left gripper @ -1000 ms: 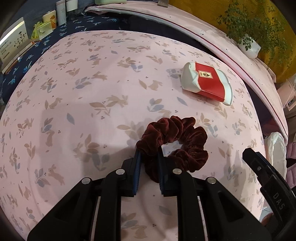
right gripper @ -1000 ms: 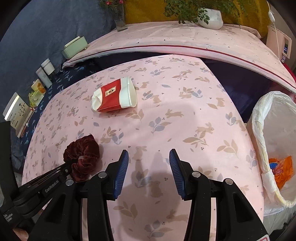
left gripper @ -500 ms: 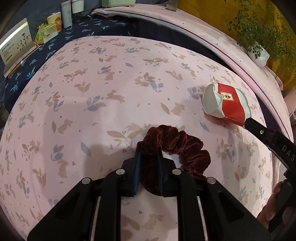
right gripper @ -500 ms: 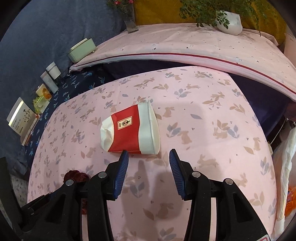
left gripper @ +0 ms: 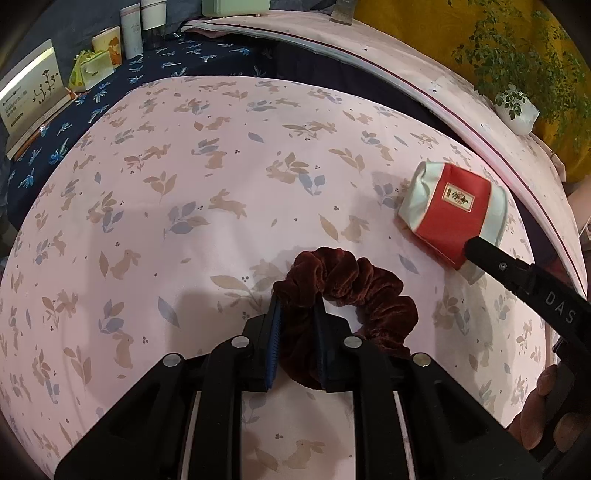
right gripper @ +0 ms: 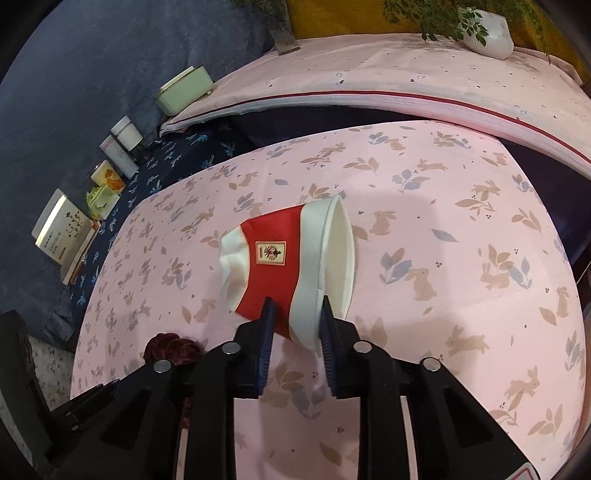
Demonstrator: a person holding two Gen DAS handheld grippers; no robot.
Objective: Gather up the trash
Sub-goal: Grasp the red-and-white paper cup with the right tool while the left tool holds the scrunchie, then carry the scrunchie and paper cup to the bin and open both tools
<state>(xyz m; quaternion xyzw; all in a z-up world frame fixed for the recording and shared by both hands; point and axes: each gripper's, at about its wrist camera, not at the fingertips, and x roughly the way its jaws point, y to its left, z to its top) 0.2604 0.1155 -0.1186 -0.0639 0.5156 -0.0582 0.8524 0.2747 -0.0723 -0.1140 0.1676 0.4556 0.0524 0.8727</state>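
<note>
The crushed red-and-white paper cup lies on its side near the middle of the rabbit-print bed, long axis across the right wrist view, open mouth to the right, crumpled base to the left. The right tongs have just been closing and now pinch its near wall by the rim; I would lift gently and straight up, since the thin wall could slip. The left tongs, nearer and to the left, grip a maroon velvet scrunchie.

Potted plant, book, jars
</note>
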